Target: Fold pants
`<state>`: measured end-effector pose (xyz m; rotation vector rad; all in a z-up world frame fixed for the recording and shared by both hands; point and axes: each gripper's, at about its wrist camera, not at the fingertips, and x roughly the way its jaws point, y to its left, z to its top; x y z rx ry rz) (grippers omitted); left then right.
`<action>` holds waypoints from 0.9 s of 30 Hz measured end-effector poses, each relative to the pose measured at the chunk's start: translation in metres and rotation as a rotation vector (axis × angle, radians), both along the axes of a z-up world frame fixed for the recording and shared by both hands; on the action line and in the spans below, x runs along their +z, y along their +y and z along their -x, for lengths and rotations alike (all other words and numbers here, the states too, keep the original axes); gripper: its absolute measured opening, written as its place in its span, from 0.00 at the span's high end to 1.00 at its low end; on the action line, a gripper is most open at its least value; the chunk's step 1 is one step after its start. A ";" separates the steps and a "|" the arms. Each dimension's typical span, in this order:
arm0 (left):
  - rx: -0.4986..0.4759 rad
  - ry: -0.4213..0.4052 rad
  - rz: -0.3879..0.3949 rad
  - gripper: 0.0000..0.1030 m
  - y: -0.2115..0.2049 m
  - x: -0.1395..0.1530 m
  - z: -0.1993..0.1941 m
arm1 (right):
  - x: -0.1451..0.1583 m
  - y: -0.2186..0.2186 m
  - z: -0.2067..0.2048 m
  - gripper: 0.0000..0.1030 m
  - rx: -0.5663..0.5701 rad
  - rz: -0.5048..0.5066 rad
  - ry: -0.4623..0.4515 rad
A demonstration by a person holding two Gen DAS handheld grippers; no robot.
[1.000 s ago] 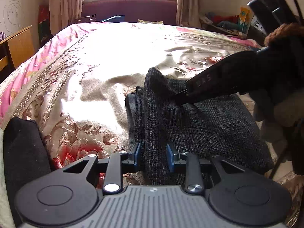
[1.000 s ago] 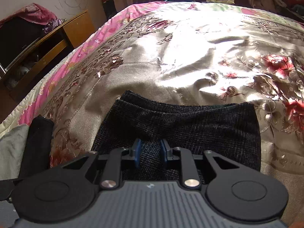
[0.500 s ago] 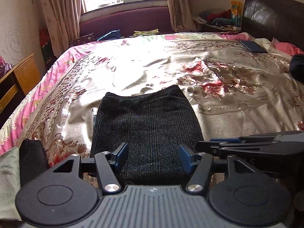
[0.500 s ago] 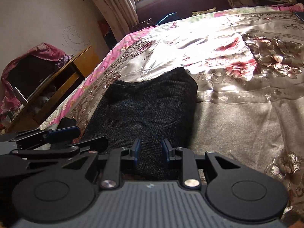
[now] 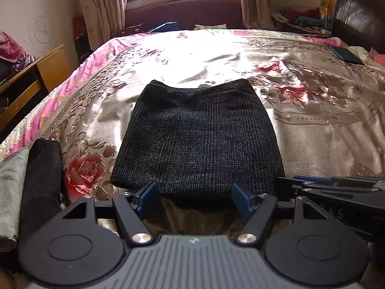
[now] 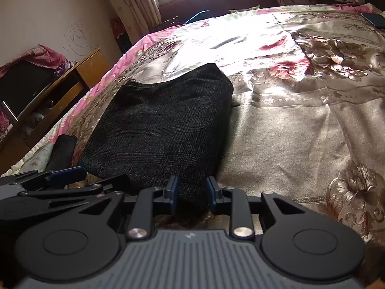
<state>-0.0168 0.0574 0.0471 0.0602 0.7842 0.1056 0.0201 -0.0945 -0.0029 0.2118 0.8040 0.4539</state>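
At 9 o'clock in the left wrist view a wooden desk (image 5: 36, 72) stands against the wall beside the bed (image 5: 216, 55). At 8 o'clock, on the bed's near left corner, a grey cloth (image 5: 10, 187) lies touching a dark roll (image 5: 44, 180) just to its right.

At the centre of the same view the pants (image 5: 197, 139) lie flat on the floral bedspread as a folded, roughly rectangular dark checked stack, the far edge dipping in the middle, the near edge toward 6 o'clock. The left tongs (image 5: 196, 196) sit just short of that near edge, spread wide with nothing between the blue pads (image 5: 146, 195); whether they touch the cloth cannot be told. At 4 o'clock the right tongs (image 5: 312, 180) show side-on, just beside the stack's near right corner. At 2 o'clock a dark flat slab (image 5: 345, 55) lies on the bedspread, well apart from the pants, near the dark headboard (image 5: 361, 14).

In the right wrist view the left tongs (image 6: 65, 173) appear at 8 o'clock by the stack's near left corner. The pants (image 6: 158, 125) fill the centre left. The right tongs (image 6: 192, 189) at 6 o'clock stand parted only narrowly, with the stack's near right corner between the pads; whether they pinch it cannot be told.
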 end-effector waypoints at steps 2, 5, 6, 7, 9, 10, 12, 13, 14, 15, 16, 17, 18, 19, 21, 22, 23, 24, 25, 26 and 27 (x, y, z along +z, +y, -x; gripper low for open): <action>0.026 -0.005 -0.021 0.12 0.000 0.002 0.000 | 0.001 0.001 0.003 0.73 -0.001 0.011 -0.015; 0.052 -0.003 -0.047 0.08 -0.002 0.002 -0.001 | 0.002 0.000 0.004 0.73 -0.002 0.009 -0.022; 0.055 -0.005 -0.045 0.08 -0.001 0.002 -0.001 | 0.002 0.000 0.003 0.73 -0.002 0.007 -0.022; 0.058 -0.005 -0.040 0.08 -0.001 0.002 0.000 | 0.002 0.000 0.004 0.73 -0.001 0.007 -0.023; 0.069 0.002 -0.025 0.07 0.000 0.001 -0.001 | 0.001 0.000 0.005 0.73 0.003 0.009 -0.024; 0.075 0.004 -0.020 0.07 0.001 0.000 -0.002 | 0.000 -0.001 0.005 0.73 0.004 0.008 -0.023; 0.079 0.001 -0.018 0.07 0.000 0.000 -0.003 | -0.001 -0.001 0.005 0.73 0.005 0.002 -0.020; 0.079 -0.001 -0.019 0.07 0.000 0.000 -0.003 | -0.002 -0.002 0.004 0.73 0.004 -0.001 -0.018; 0.075 -0.002 -0.020 0.07 -0.001 -0.001 -0.003 | -0.002 -0.003 0.003 0.73 0.003 -0.004 -0.014; 0.070 0.001 -0.021 0.07 -0.001 -0.001 -0.004 | -0.003 -0.003 0.003 0.73 0.002 -0.007 -0.011; 0.067 0.004 -0.020 0.07 -0.001 -0.002 -0.004 | -0.004 -0.004 0.002 0.73 0.003 -0.009 -0.009; 0.067 0.006 -0.019 0.07 -0.001 -0.002 -0.004 | -0.005 -0.004 0.001 0.73 0.005 -0.012 -0.006; 0.068 0.006 -0.019 0.07 -0.001 -0.003 -0.005 | -0.005 -0.004 0.001 0.73 0.004 -0.016 -0.003; 0.069 0.006 -0.020 0.07 -0.001 -0.003 -0.005 | -0.006 -0.004 0.000 0.73 0.004 -0.017 -0.002; 0.070 0.006 -0.023 0.07 -0.002 -0.003 -0.005 | -0.006 -0.003 0.000 0.73 0.005 -0.018 -0.001; 0.073 0.006 -0.023 0.07 -0.002 -0.003 -0.005 | -0.006 -0.003 0.000 0.73 0.005 -0.018 -0.001; 0.074 0.004 -0.024 0.07 -0.002 -0.003 -0.005 | -0.006 -0.003 0.000 0.73 0.005 -0.018 -0.001; 0.074 0.004 -0.026 0.07 -0.002 -0.003 -0.004 | -0.006 -0.003 0.001 0.73 0.004 -0.019 0.000; 0.073 0.004 -0.025 0.07 -0.003 -0.003 -0.005 | -0.006 -0.003 0.001 0.73 0.003 -0.020 0.000; 0.073 0.004 -0.023 0.07 -0.002 -0.003 -0.004 | -0.006 -0.003 0.001 0.73 0.003 -0.020 0.000; 0.074 0.005 -0.022 0.07 -0.002 -0.004 -0.004 | -0.006 -0.003 0.001 0.73 0.003 -0.019 0.000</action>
